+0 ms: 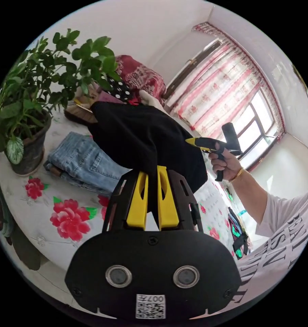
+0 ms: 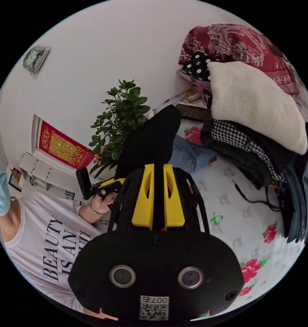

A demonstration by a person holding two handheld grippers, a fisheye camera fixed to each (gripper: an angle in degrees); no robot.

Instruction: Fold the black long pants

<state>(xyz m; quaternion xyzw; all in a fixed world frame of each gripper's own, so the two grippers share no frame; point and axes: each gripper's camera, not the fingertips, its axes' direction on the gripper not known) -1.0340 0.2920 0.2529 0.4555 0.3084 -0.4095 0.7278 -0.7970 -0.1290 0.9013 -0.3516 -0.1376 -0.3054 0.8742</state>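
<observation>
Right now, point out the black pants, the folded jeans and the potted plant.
black pants [image 1: 140, 136]: left gripper view, middle of the lifted cloth.
folded jeans [image 1: 82, 163]: left gripper view, top layer of denim.
potted plant [image 1: 33, 151]: left gripper view, side of the pot.

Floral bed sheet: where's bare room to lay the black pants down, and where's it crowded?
Free: the flowered white sheet between the folded blue denim jeans and the dark clothes heap topped by a cream pillow; also the patch in front of the jeans, beside the potted green plant. Crowded: the far end, with jeans, plant and red patterned bedding.
</observation>
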